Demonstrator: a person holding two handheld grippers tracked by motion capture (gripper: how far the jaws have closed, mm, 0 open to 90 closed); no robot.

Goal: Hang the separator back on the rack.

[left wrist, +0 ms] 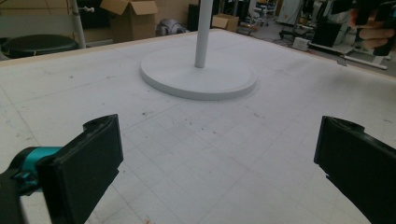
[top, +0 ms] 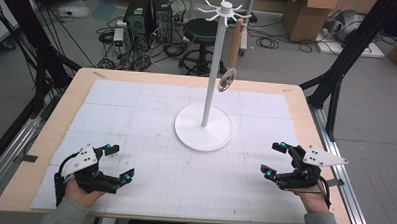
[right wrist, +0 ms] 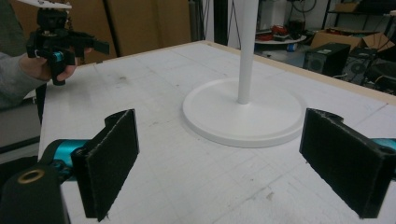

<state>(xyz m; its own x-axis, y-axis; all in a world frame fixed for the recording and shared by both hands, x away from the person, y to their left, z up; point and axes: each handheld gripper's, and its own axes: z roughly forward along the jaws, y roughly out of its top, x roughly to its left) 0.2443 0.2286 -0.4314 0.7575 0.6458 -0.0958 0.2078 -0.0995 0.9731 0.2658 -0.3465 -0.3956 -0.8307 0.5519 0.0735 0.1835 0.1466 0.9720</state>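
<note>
Looked down in the high view on a grey workshop floor strewn with black cables, with two dark computer towers (top: 150, 15), a black round stool (top: 200, 29) and cardboard boxes (top: 307, 16) behind a pale wooden table (top: 45, 151). Found the tabletop covered by a white gridded mat (top: 136, 105), scuffed and speckled with small dark marks up close in the left gripper view.

Saw the white stand (top: 203, 127) at the middle of the mat: a flat round base with a slim, smooth upright pole. Caught its top in the high view alone, a crown of spoke-like hooks (top: 224, 9) with a wooden-handled utensil (top: 227, 78) hanging from one, its round metal end down beside the pole and clear of the mat. Got just the base and lower pole in the left gripper view (left wrist: 198, 77) and the right gripper view (right wrist: 243, 114).

Held the left gripper (top: 121, 162) low at the near left corner, jaws spread wide with nothing between them, well apart from the stand; confirmed by the flat black pads (left wrist: 88, 163) either side of bare mat. Held the right gripper (top: 273, 157) at the near right edge likewise, jaws wide and empty, its pads (right wrist: 112, 154) rough and felt-like. Noted teal fittings behind the pads and a grey three-cornered plate on each.

Could not read any lettering on the towers or boxes.
</note>
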